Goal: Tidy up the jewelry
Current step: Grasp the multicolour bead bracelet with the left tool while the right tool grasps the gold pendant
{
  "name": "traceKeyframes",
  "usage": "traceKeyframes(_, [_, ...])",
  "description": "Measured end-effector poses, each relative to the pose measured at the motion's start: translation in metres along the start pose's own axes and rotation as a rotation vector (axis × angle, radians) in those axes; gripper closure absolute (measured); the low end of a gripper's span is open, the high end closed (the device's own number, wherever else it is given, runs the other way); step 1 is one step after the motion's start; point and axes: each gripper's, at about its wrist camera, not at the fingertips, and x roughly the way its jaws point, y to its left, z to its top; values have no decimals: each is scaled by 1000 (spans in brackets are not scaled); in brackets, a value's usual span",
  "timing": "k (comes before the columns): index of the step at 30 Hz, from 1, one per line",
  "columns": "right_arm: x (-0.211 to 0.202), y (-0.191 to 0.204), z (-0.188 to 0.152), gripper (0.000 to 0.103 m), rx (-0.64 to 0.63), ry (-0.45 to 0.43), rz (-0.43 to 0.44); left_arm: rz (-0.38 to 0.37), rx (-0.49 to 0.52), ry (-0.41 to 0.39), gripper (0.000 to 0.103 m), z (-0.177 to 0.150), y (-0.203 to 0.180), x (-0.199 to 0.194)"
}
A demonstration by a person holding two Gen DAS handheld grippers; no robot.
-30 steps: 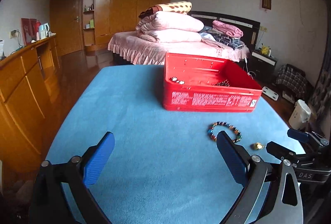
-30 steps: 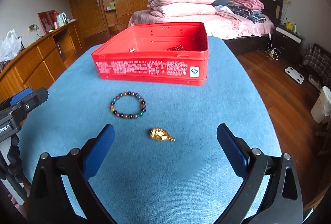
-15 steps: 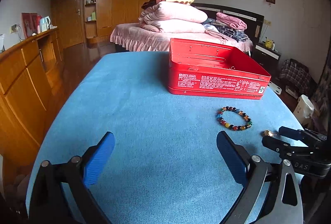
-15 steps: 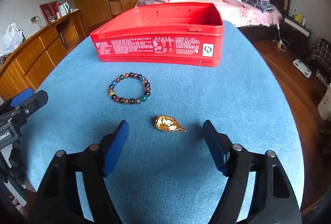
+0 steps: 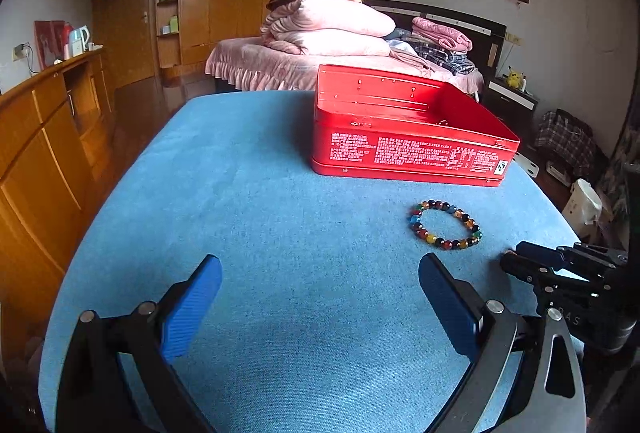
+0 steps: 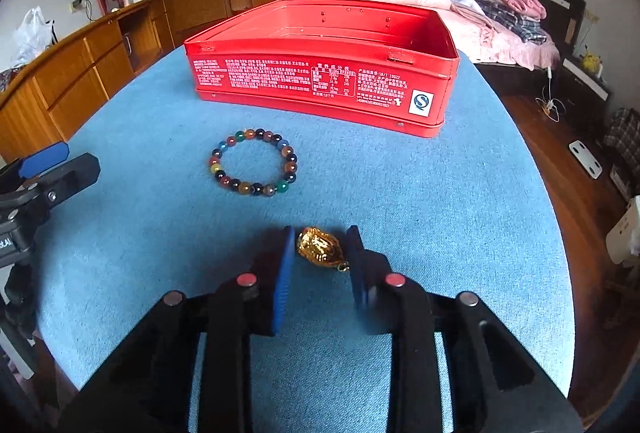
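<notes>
A gold pendant lies on the blue table between the blue pads of my right gripper, which has closed on it. A multicoloured bead bracelet lies on the cloth ahead and to the left; it also shows in the left wrist view. An open red tin box stands beyond the bracelet, also in the left wrist view. My left gripper is open and empty over bare cloth. My right gripper shows at the right edge of the left wrist view.
The blue-covered table curves away at its edges. A wooden cabinet runs along the left. A bed with stacked quilts stands behind the box. Wooden floor lies to the right of the table.
My right gripper moved forward and down over the gold pendant and its jaws closed from wide open onto it. My left gripper dropped lower and stayed open.
</notes>
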Motion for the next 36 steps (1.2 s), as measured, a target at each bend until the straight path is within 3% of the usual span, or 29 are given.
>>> traceKeyframes(9, [-17, -17, -4, 81, 56, -27, -9, -34, 39, 9, 6, 7, -28, 11])
traceKeyframes(17, [-30, -42, -7, 81, 105, -49, -30, -156, 29, 55, 8, 15, -67, 28])
traceKeyframes(21, [-31, -52, -11, 81, 125, -46, -30, -196, 50, 79, 26, 19, -87, 37])
traceKeyframes(28, [-31, -68, -17, 81, 159, -45, -34, -236, 94, 118, 45, 26, -117, 57])
traceKeyframes(34, [-28, -73, -20, 81, 171, -46, -29, -220, 109, 171, 45, 28, -128, 78])
traceKeyframes(36, [-27, -74, -20, 81, 175, -46, -24, -220, 110, 197, 52, 26, -131, 85])
